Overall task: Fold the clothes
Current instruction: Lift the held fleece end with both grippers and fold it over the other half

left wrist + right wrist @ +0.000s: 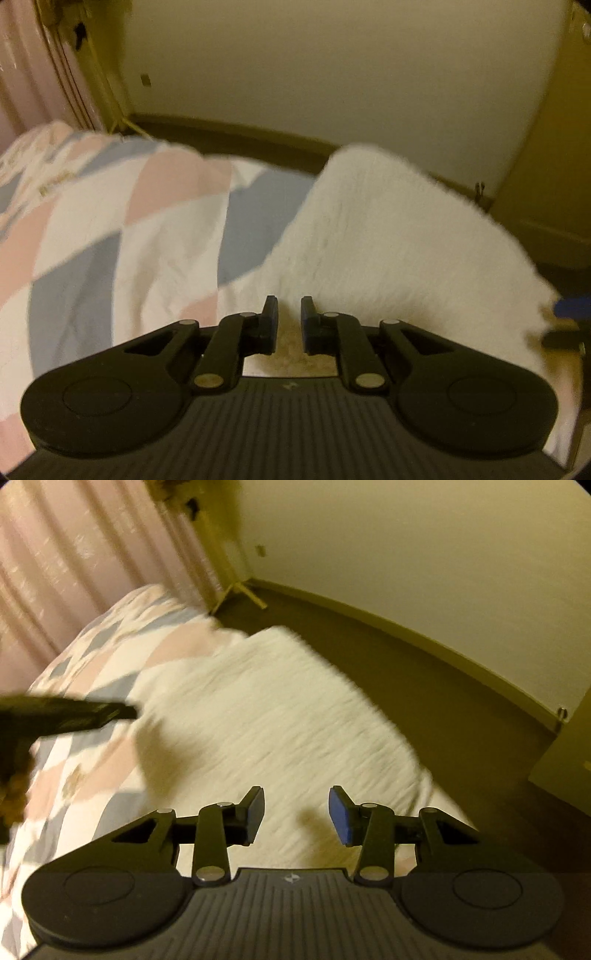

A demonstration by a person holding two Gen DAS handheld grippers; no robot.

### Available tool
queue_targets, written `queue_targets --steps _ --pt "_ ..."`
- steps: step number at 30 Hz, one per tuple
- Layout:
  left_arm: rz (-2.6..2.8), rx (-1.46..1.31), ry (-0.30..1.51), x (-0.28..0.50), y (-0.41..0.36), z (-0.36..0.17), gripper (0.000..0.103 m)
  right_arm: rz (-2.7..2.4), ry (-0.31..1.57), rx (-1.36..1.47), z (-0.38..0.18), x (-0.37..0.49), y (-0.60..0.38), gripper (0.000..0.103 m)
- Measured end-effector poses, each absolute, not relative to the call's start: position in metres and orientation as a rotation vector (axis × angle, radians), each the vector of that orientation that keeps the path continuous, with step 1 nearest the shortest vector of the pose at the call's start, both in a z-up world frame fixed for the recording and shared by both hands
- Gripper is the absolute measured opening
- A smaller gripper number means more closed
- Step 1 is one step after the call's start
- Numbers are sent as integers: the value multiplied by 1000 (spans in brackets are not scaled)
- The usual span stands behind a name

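A fluffy white garment (388, 240) lies spread on a bed with a pink, blue and white patchwork cover (110, 229). My left gripper (289, 306) hovers over the garment's near left edge, its jaws a narrow gap apart with nothing between them. In the right wrist view the same white garment (277, 720) fills the middle, and my right gripper (296, 801) is open and empty above its near part. The left gripper's black finger (92, 712) shows at the left edge of the right wrist view. The right gripper's blue pad (570, 308) shows at the right edge of the left wrist view.
Pink curtains (74, 554) hang behind the bed at the left. A dark floor (424, 686) and a cream wall (406, 554) lie beyond the bed's far edge. A wooden door or cabinet (554, 166) stands at the right.
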State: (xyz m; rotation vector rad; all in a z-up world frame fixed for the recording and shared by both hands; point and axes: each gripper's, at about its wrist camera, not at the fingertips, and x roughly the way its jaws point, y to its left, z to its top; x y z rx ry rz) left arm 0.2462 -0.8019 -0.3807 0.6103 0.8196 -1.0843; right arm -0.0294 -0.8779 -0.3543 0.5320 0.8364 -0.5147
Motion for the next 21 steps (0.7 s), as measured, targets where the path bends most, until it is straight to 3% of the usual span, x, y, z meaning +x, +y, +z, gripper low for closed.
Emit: queue_targets --steps 7,15,17,21 --pt "-1092 630 849 252 -806 -422 10 -496 958 434 -403 -7 -843 43" --pt "-1067 601 862 251 -802 -393 10 -538 954 455 -394 -4 -848 43" --pt "-1035 603 895 249 -799 -379 25 -556 931 471 -381 -10 -849 47" --pt "-1029 621 916 233 -788 -360 29 -590 903 479 -355 -26 -843 55"
